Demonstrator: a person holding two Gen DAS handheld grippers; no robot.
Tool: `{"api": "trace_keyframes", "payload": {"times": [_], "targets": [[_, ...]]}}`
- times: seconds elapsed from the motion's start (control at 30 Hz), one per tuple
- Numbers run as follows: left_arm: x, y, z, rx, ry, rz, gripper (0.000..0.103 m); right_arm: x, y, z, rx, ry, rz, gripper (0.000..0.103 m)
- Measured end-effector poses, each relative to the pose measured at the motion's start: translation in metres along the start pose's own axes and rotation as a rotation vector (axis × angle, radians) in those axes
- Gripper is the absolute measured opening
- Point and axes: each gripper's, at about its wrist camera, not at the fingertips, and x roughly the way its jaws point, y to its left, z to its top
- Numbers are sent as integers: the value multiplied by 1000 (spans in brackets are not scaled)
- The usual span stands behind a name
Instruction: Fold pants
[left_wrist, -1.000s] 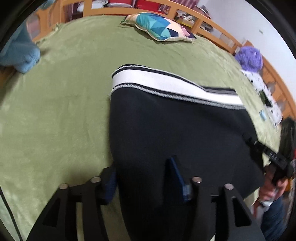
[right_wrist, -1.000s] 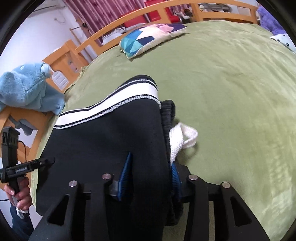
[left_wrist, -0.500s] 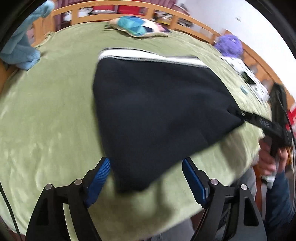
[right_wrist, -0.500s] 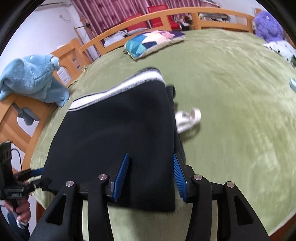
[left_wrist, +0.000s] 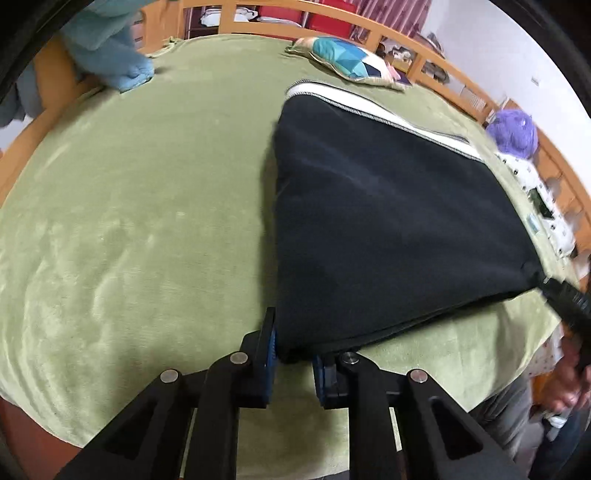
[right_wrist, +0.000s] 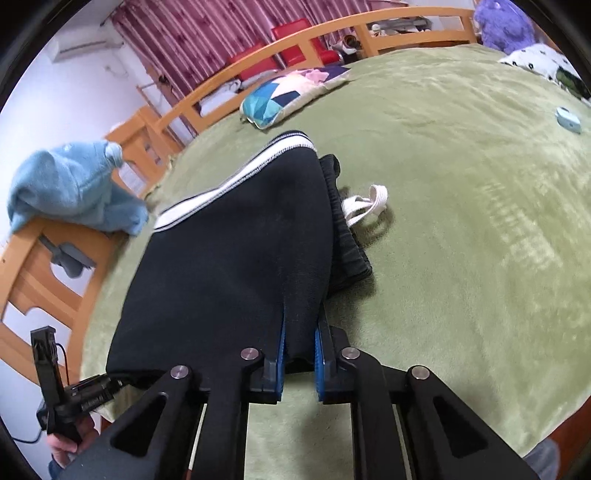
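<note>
Pants near corners now pinched; fingers just closed.

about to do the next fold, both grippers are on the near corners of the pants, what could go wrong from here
The left gripper has just closed on only the very corner of the black pants, so that thin bite could slip out under a pull. The right gripper, also just closed, pinches the near hem. The white drawstring trails loose beside the waistband and may drag or end up outside the fold.
</note>
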Motion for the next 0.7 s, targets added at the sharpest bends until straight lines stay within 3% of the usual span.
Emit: {"api": "trace_keyframes", "payload": {"times": [0.1,0.17,0.23,0.4,0.47,0.6,0.7], "targets": [[3,-1,-5,5,25,7,18,12,8,-11,-47,28,-70,12],[1,-6,-7,45,39,13,21,20,14,-17,-110,72,-125,17],[-11,-12,-12,82,39,-36,30,19,15,-17,-137,91,-124,28],[-49,-15,-12,179,-1,-139,34,-10,16,1,-183,21,-75,28],[-57,-20,-3,186,-36,-148,36,-15,21,15,-222,-17,-96,29],[-66,-19,22,172,-107,-144,53,-11,27,50,-231,-60,-101,30],[-55,-21,39,155,-118,-109,53,5,33,78,-228,-96,-120,33]]}}
